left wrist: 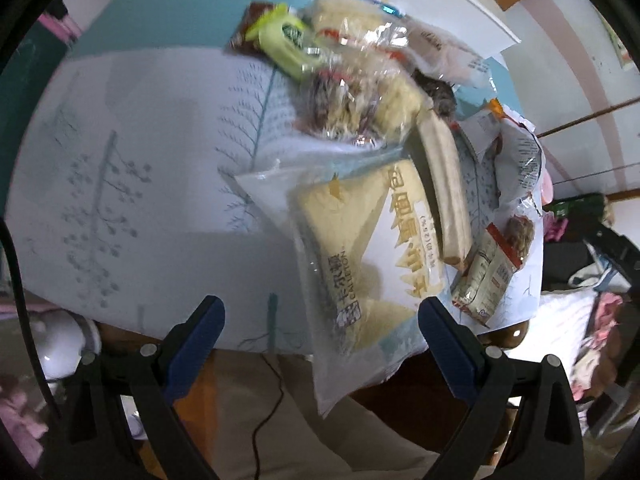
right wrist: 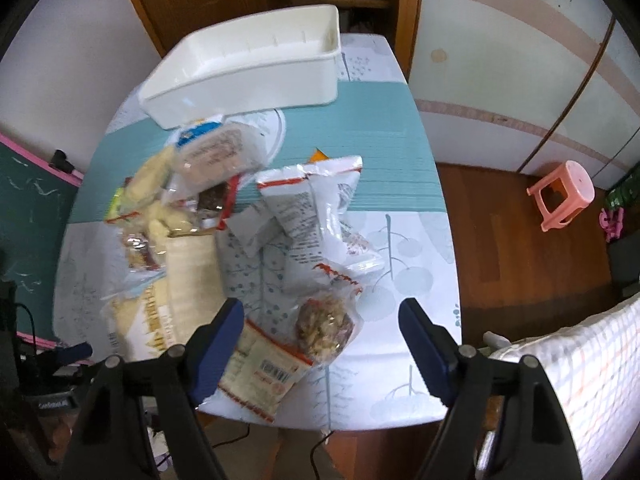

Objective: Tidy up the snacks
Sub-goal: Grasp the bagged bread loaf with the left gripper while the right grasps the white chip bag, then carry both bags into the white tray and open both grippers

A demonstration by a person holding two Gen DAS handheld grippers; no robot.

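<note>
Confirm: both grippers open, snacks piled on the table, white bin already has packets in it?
Not quite. The white bin holds nothing yet, as the right wrist view shows. The rest stands: the left gripper and right gripper are open, snacks on the table.

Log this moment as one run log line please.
stage: start | left gripper: open, over bread bag | right gripper: open, above nut packet | white bin: empty
</note>
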